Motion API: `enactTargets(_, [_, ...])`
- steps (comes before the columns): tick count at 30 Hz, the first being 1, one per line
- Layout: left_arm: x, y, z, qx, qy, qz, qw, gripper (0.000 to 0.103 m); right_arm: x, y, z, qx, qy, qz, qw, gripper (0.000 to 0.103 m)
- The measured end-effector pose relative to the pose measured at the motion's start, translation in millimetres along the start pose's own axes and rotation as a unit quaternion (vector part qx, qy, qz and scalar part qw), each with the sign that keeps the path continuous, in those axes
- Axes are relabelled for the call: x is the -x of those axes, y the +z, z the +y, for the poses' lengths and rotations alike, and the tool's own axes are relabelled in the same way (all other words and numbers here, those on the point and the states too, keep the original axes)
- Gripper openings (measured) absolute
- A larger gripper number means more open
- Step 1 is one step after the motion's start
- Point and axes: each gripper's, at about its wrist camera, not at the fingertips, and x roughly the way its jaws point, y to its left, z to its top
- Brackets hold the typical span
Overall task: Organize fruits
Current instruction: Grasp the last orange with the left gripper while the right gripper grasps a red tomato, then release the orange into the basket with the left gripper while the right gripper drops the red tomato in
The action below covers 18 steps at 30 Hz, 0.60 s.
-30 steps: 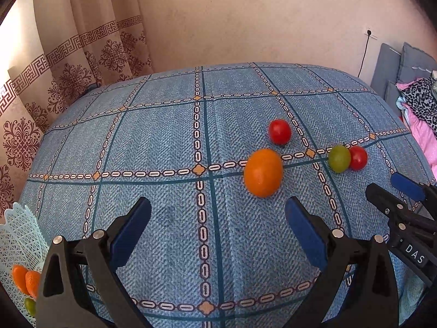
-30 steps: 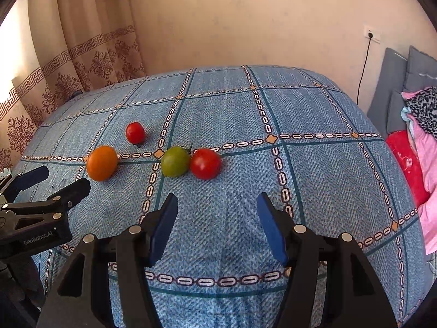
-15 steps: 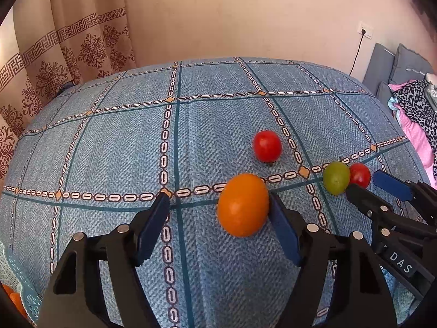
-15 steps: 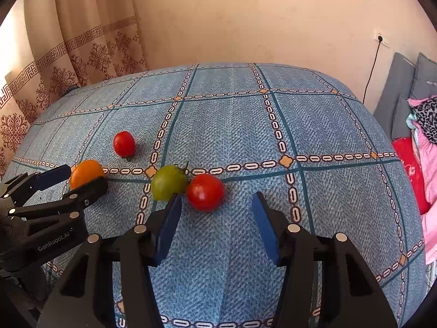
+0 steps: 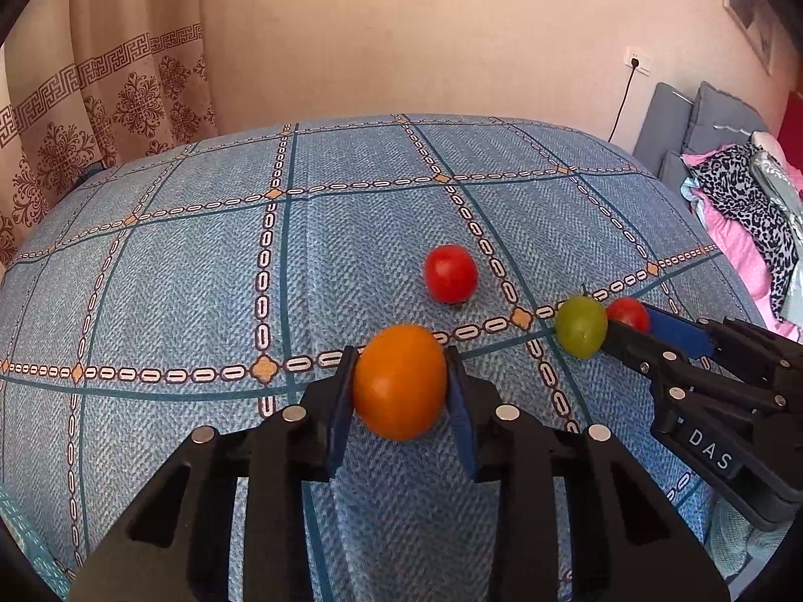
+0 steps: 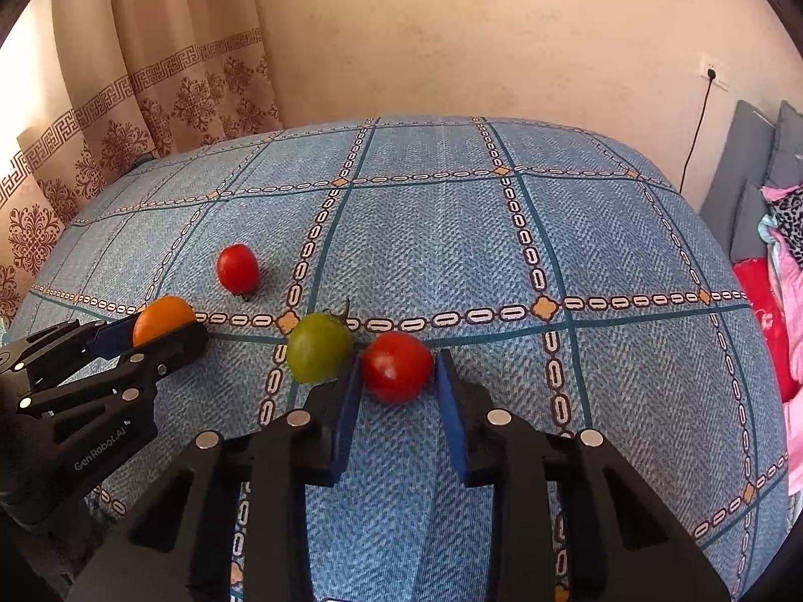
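Note:
An orange fruit (image 5: 399, 386) rests on the blue patterned cloth (image 5: 201, 276), and my left gripper (image 5: 400, 353) is shut on it, one blue pad pressed on each side. My right gripper (image 6: 399, 358) is shut on a red tomato (image 6: 396, 368), still on the cloth. A green tomato (image 6: 319, 353) lies right against that gripper's left finger. A second red tomato (image 6: 237, 268) sits alone farther back. In the right wrist view the left gripper (image 6: 165, 326) enters from the left with the orange fruit (image 6: 163, 318). In the left wrist view the right gripper (image 5: 627, 321) enters from the right.
A patterned curtain (image 5: 100, 100) hangs at the back left and a plain wall runs behind. Grey cushions and a pile of pink and spotted clothes (image 5: 743, 210) lie off the right edge. A sliver of a turquoise basket (image 5: 30, 547) shows at bottom left.
Both grippers moved forward and went from open to shut, the left on the orange fruit, the right on the red tomato. The basket slid almost out of the left view.

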Motion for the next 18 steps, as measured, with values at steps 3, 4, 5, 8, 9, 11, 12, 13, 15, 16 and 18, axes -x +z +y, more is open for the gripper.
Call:
enactTargets(3, [1, -1, 1, 0.002, -0.001, -0.001, 1.0, 0.035, 2, -1, -2, -0.007, 0.005, -0.001, 1.0, 0.029])
enactTargets(4, [1, -1, 2, 0.004, -0.001, -0.001, 1.0, 0.035, 3, -3, -4, -0.01, 0.007, -0.001, 1.0, 0.028])
enactTargets(5, [2, -2, 3, 0.006, -0.001, -0.001, 1.0, 0.035, 4, -3, -5, -0.013, 0.009, -0.002, 1.0, 0.028])
enactTargets(8, [4, -4, 4, 0.01, 0.003, -0.001, 0.9999, 0.034, 8, -6, -7, -0.018, 0.01, -0.003, 1.0, 0.028])
enactTargets(9, [5, -5, 4, 0.011, 0.004, -0.001, 0.9999, 0.034, 9, -6, -7, -0.02, 0.011, -0.004, 1.0, 0.028])
enactTargets(11, [6, -5, 7, 0.013, 0.006, 0.002, 0.9999, 0.034, 14, -8, -7, -0.023, 0.013, -0.007, 1.0, 0.028])
enactTargets(12, [7, -5, 7, 0.015, 0.008, 0.003, 0.9999, 0.034, 17, -8, -6, -0.024, 0.015, -0.009, 1.0, 0.028])
enactTargets(13, [9, -5, 8, 0.017, 0.01, 0.005, 0.9998, 0.034, 20, -9, -5, -0.025, 0.016, -0.012, 1.0, 0.028])
enactTargets(15, [12, -6, 8, 0.019, 0.016, 0.007, 0.9997, 0.034, 27, -9, -3, -0.025, 0.018, -0.018, 0.999, 0.028])
enactTargets(16, [15, -6, 8, 0.018, 0.02, 0.008, 0.9996, 0.034, 31, -9, -2, -0.025, 0.02, -0.022, 0.999, 0.028])
enactTargets(18, [20, -6, 9, 0.018, 0.03, 0.009, 0.9994, 0.034, 39, -10, -1, -0.024, 0.02, -0.029, 0.999, 0.028])
